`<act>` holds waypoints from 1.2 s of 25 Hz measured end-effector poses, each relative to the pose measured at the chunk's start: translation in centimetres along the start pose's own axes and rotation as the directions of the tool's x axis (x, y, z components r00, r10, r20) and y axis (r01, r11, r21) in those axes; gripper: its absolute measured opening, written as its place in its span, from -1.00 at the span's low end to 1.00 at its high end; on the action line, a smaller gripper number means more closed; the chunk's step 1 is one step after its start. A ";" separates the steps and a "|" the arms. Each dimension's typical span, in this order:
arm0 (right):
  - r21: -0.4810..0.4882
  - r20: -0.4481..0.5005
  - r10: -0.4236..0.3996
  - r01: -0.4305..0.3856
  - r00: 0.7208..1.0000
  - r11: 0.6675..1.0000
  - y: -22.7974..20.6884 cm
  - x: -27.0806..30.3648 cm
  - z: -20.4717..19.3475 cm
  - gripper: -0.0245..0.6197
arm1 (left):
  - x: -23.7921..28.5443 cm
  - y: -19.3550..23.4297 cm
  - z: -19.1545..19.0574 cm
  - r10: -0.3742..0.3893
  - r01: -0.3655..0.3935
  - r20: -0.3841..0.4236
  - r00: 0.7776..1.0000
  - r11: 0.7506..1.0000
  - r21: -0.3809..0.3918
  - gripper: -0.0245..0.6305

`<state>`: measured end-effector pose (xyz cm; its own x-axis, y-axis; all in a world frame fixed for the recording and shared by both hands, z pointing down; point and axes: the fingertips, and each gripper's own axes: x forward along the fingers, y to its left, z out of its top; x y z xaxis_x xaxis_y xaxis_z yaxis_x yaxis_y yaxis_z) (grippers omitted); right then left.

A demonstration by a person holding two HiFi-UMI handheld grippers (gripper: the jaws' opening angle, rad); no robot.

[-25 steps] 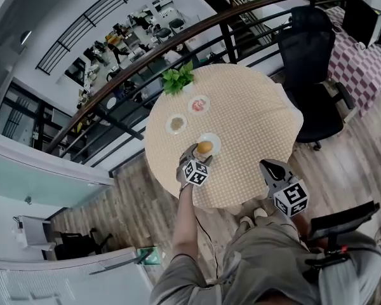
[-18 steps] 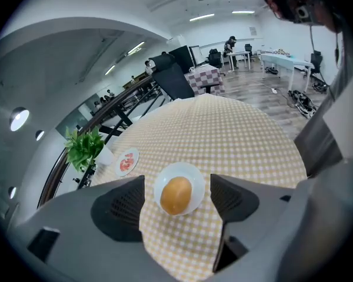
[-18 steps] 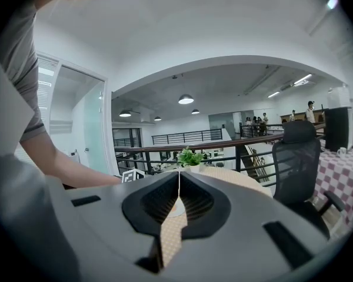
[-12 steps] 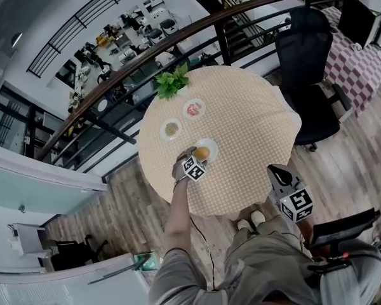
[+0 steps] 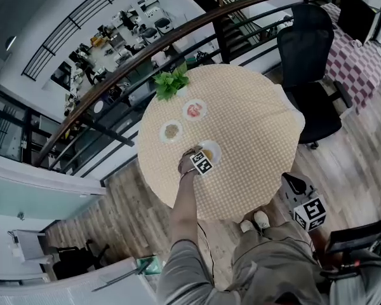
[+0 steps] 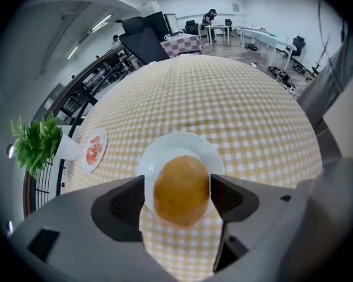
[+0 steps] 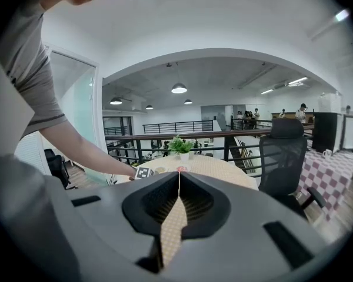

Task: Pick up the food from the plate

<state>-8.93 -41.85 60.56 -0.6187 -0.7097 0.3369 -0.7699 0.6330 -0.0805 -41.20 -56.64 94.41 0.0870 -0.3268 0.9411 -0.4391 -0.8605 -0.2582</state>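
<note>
- Now the left tongs (image 5: pixel 202 162) have dropped over the bun (image 6: pixel 181 190), which sits between their wide-open jaws, not yet squeezed.
- The plate (image 6: pixel 165 151) lies just beneath them.
- Closing on the bun looks like the next step.
- The right tongs (image 7: pixel 177 192), shut and empty, hang well back.

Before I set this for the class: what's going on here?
A person stands at a cloth-covered round table, a gripper in each hand. The left gripper is down over a white plate, its open jaws either side of a bread roll, not yet closed on it. The right gripper is shut, empty, off the table.
</note>
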 end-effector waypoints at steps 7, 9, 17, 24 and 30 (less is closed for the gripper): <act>-0.002 -0.034 -0.050 0.050 0.998 0.999 -0.8 -1.5 -1.1 -0.87 | 2.3 -0.6 -0.5 -0.110 0.109 -0.044 0.993 0.993 -0.044 0.18; 0.015 -0.045 -0.054 0.055 0.998 0.998 -1.0 -1.9 -2.0 -0.87 | 2.2 -0.7 -0.5 -0.107 0.105 -0.041 0.993 0.993 -0.050 0.18; 0.013 -0.036 -0.048 0.048 0.998 0.999 -0.8 -2.6 -1.9 -0.87 | 0.4 1.9 -0.2 0.102 -0.102 -0.011 0.995 0.963 -0.250 0.16; 0.011 -0.031 -0.038 0.038 0.999 0.999 -0.6 -2.7 -2.1 -0.87 | 0.3 0.4 -1.4 0.062 -0.073 -0.047 0.997 0.956 -0.283 0.17; 0.004 -0.015 -0.005 0.005 1.000 1.000 0.4 -2.7 -1.5 -0.87 | -3.4 1.6 -1.6 0.133 -0.108 0.026 0.991 0.894 -0.434 0.17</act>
<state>-7.31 -39.24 61.04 -0.6122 -0.7085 0.3510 -0.7739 0.6280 -0.0821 -43.62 -56.24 91.15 0.0514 -0.4482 0.8924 -0.7903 -0.5646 -0.2381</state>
